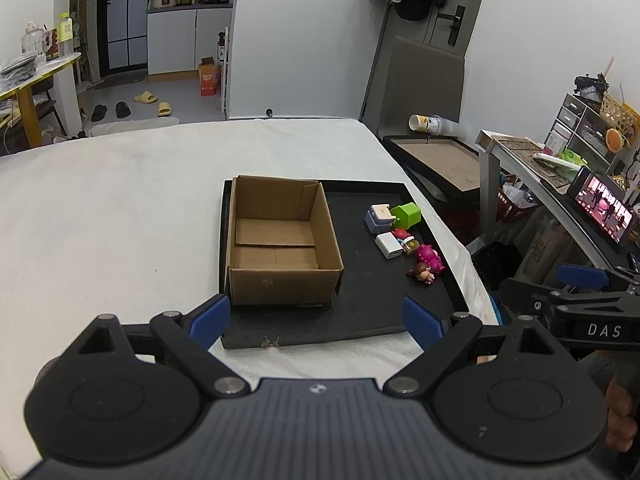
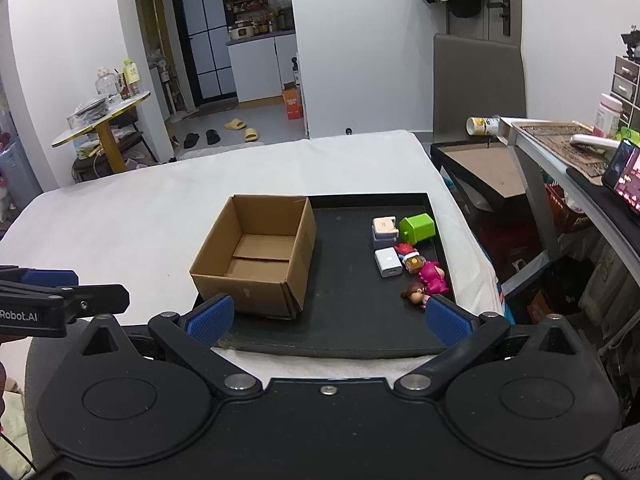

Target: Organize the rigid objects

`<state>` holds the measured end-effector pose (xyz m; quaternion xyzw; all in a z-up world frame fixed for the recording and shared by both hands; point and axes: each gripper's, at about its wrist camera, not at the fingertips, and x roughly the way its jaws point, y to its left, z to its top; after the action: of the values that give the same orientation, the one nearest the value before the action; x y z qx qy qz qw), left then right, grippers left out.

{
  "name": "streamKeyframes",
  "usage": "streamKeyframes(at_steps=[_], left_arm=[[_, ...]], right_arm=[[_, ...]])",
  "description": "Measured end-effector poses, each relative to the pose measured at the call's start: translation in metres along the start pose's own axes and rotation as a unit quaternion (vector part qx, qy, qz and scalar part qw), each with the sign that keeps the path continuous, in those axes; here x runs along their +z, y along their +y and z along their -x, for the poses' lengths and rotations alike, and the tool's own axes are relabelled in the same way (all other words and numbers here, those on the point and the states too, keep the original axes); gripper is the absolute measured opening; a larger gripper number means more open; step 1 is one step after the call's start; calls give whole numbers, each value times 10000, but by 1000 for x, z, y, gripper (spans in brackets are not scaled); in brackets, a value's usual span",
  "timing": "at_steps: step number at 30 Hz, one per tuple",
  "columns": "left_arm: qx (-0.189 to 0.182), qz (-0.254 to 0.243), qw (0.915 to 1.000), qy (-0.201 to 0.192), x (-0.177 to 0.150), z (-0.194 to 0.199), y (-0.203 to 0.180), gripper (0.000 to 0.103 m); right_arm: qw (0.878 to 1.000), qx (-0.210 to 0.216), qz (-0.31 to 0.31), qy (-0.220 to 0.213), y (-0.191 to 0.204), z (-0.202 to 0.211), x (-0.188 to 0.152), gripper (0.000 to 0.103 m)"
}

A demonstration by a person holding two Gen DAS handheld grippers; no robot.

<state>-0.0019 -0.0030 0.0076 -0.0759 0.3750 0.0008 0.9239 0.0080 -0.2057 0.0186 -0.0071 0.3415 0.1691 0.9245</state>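
Observation:
An open, empty cardboard box [image 1: 280,240] [image 2: 256,256] stands on the left part of a black tray [image 1: 372,304] [image 2: 348,320]. On the tray's right side lie a green block [image 1: 407,215] [image 2: 418,228], a pale charger-like box [image 1: 379,218] [image 2: 385,231], a white adapter [image 1: 389,245] [image 2: 388,262], a small red-and-tan figure [image 1: 406,239] [image 2: 411,258], a pink figure [image 1: 430,258] [image 2: 434,276] and a brown-haired doll [image 1: 422,273] [image 2: 415,295]. My left gripper [image 1: 316,322] is open and empty before the tray's near edge. My right gripper [image 2: 330,320] is open and empty, its right finger beside the doll.
The tray lies on a white-covered table [image 1: 120,208] [image 2: 120,216]. To the right stand a low black side table [image 1: 436,160] [image 2: 476,164], a tipped can [image 1: 428,123] [image 2: 484,125] and a cluttered desk with a lit phone [image 1: 604,210]. A chair [image 2: 478,84] stands behind.

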Motion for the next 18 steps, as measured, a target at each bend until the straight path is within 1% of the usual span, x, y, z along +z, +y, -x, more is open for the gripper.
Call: streamKeyframes(at_steps=[5, 10, 16, 18], left_arm=[[32, 67, 10000, -14, 0, 0, 5, 92], [31, 87, 9999, -73, 4, -1, 8, 92], [-64, 131, 9999, -67, 11, -10, 13, 92], [-84, 124, 9999, -79, 14, -14, 13, 92]], right_arm=[[9999, -2, -60, 80, -2, -2, -1, 103], [9999, -107, -52, 78, -3, -3, 1, 103], [9998, -127, 84, 154, -3, -1, 14, 103], [9997, -57, 76, 230, -7, -1, 22, 103]])
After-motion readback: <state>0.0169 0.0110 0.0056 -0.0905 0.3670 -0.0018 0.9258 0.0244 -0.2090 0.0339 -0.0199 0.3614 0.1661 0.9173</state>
